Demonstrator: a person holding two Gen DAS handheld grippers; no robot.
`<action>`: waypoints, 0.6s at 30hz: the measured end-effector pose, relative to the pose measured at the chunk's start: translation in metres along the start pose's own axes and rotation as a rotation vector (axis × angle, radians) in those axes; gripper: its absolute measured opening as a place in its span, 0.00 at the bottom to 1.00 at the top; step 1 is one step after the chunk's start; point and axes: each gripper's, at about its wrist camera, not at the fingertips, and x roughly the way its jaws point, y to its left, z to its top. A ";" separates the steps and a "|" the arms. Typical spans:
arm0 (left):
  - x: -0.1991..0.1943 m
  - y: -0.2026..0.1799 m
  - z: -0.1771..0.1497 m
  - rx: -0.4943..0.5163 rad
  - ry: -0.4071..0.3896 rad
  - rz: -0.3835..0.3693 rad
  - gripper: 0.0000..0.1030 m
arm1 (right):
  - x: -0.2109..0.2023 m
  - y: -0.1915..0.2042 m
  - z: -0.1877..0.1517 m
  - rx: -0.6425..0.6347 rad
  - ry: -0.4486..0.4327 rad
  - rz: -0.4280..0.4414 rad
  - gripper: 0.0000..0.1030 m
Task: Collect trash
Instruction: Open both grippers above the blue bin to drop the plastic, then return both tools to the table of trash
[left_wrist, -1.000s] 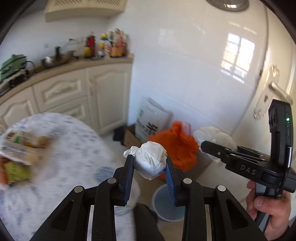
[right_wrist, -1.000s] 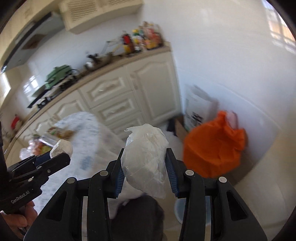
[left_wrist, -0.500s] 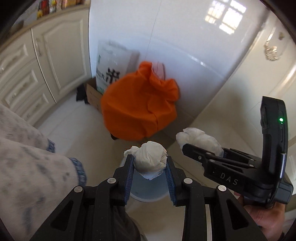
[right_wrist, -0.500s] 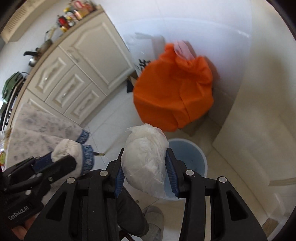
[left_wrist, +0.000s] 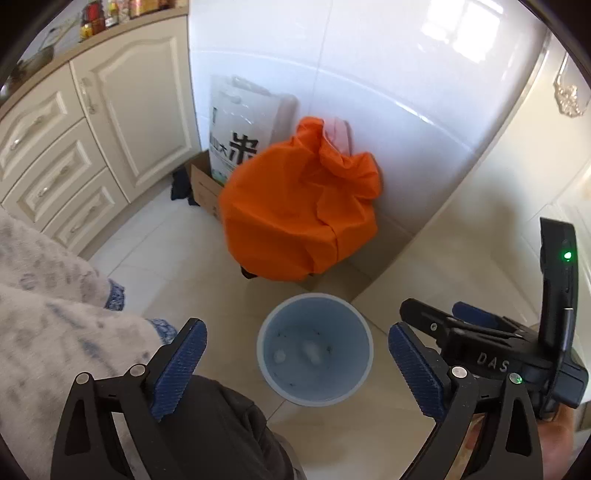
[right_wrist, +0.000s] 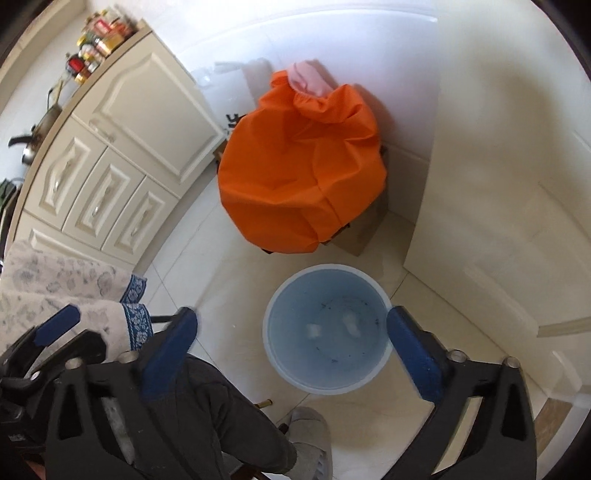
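Room: kitchen corner with pale floor tiles, white tiled wall and cream cabinets.
Left wrist view, floor: a pale blue bin (left_wrist: 314, 347) stands on the tiles, seen from above.
Left wrist view, trash: two pale wads (left_wrist: 310, 349) lie at the bottom of the bin.
Left wrist view, left tool (left_wrist: 295, 365): jaws have just been opening and stand wide, with nothing between the blue pads (left_wrist: 177, 365); the bin shows in the gap.
Left wrist view, right tool (left_wrist: 436, 321): it sits at the right edge, beside the bin, a green light on its body; jaws spread, nothing in them.
Left wrist view, behind the bin: an orange bag (left_wrist: 299, 218) rests against the wall, a white printed sack (left_wrist: 240, 129) and a cardboard box (left_wrist: 203, 188) to its left.
Left wrist view, left side: a patterned tablecloth (left_wrist: 48, 295) hangs down.
Right wrist view, right tool (right_wrist: 291, 343): jaws have just been opening, now wide and bare, over the bin (right_wrist: 327, 328).
Right wrist view, trash: the wads (right_wrist: 351, 321) lie inside the bin.
Right wrist view, left tool (right_wrist: 66, 325): only partly seen at the lower left, against the tablecloth (right_wrist: 55, 280).
Right wrist view, worktop (right_wrist: 55, 99): bottles and a kettle stand along it.
Right wrist view, bottom: a dark trouser leg (right_wrist: 207, 417) and a grey slipper (right_wrist: 310, 439).
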 end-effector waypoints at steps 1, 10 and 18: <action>-0.006 0.000 -0.002 -0.011 -0.013 0.007 0.95 | -0.002 0.000 -0.001 0.012 0.003 0.006 1.00; -0.123 0.017 -0.054 -0.115 -0.204 0.017 0.98 | -0.042 0.044 0.000 -0.030 -0.060 0.061 1.00; -0.249 0.065 -0.111 -0.194 -0.447 0.117 0.99 | -0.111 0.162 -0.002 -0.226 -0.179 0.203 1.00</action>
